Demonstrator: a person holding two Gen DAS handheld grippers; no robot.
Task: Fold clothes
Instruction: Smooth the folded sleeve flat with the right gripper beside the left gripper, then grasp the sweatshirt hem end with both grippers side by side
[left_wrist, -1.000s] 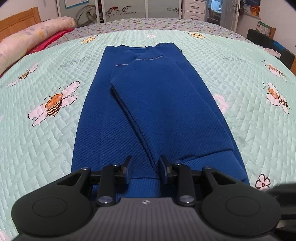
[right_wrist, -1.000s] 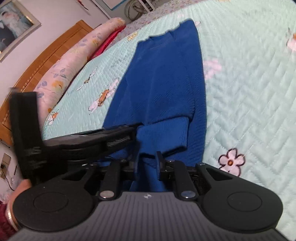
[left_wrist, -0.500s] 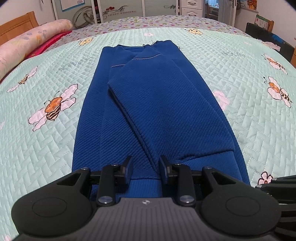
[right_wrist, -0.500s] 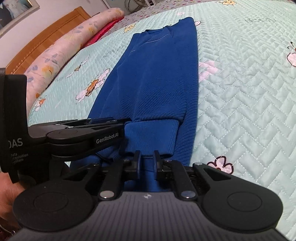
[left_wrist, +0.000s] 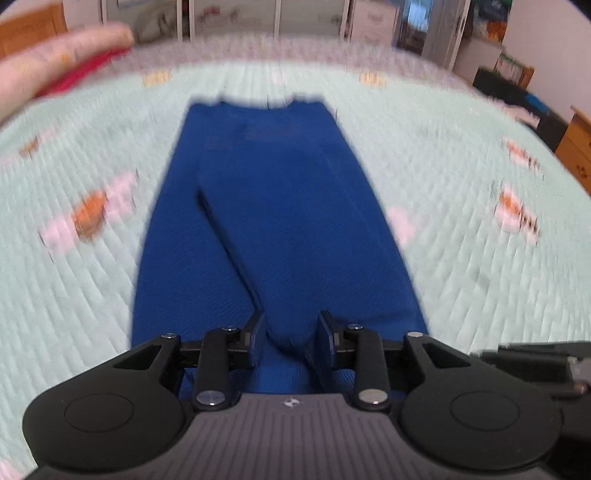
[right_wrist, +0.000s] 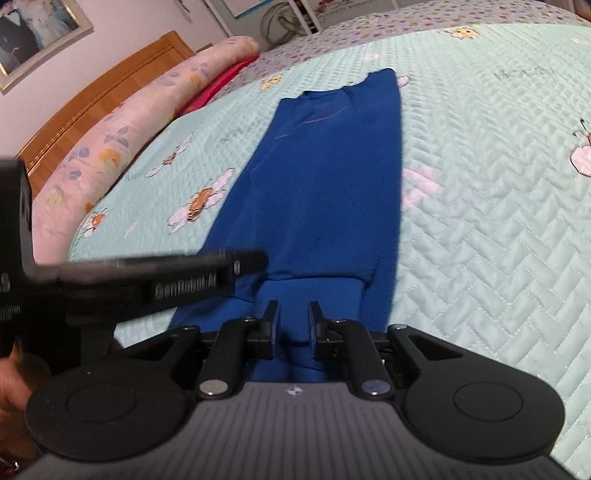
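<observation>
A blue knitted sweater (left_wrist: 280, 221) lies lengthwise on the bed, its sides folded in and one sleeve laid down the middle. My left gripper (left_wrist: 290, 332) is at its near hem. The jaws are opening, and a raised fold of blue fabric still sits pinched between the pads. My right gripper (right_wrist: 293, 321) holds the ribbed near edge of the sweater (right_wrist: 325, 192) in the same way, its jaws also opening slightly with cloth between them. In the right wrist view the left gripper (right_wrist: 236, 264) reaches in from the left, just beside it.
The mint quilted bedspread (right_wrist: 480, 221) with bee and flower prints spreads to both sides. A long floral pillow (right_wrist: 122, 136) and a wooden headboard (right_wrist: 99, 92) lie at the left. Cabinets and a dark box (left_wrist: 517, 92) stand beyond the bed.
The left wrist view has gone blurred and tilted a little. The near hem now bunches up higher between both grippers' fingers. Both hands have stayed at the same end of the sweater.
</observation>
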